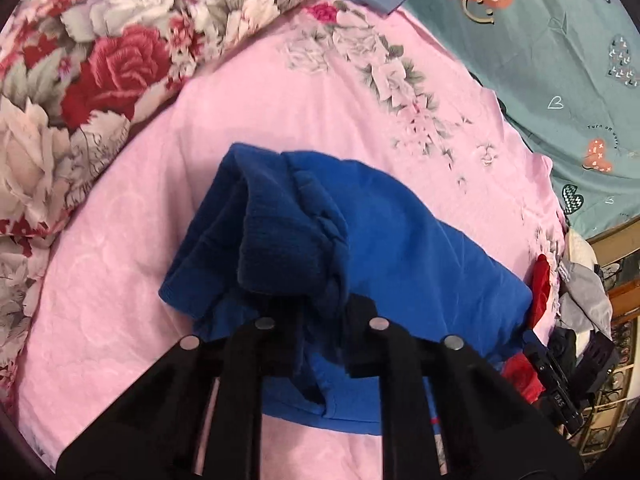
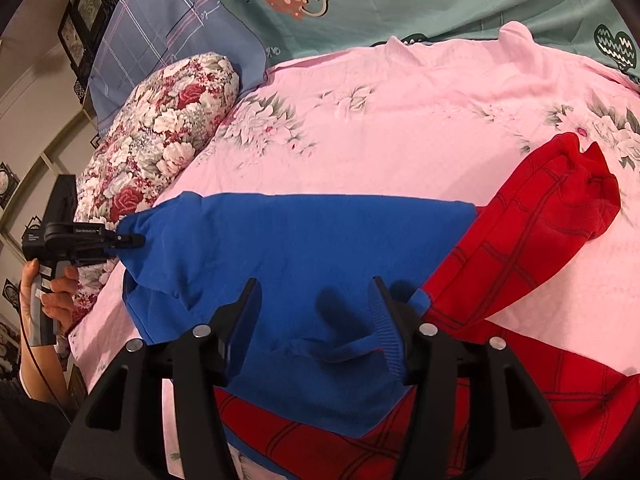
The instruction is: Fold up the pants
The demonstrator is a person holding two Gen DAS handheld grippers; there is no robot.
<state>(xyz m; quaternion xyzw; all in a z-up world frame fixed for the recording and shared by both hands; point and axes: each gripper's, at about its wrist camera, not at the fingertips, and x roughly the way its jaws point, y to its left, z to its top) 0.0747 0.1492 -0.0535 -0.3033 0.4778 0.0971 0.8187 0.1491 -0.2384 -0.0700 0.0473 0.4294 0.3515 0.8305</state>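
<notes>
Pink sheet [image 2: 400, 152] spread across the bed — floral quilt [image 1: 100, 72] bunched at one side, teal heart-print cover [image 2: 400, 4] beyond it, blue checked pillow [image 2: 160, 36] tucked beside that.

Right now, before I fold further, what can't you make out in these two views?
- Left wrist view: left gripper fingertips buried in bunched blue knit fabric.
- Right wrist view: red grid-patterned pants, the near part cut off by the bottom edge and right gripper.
</notes>
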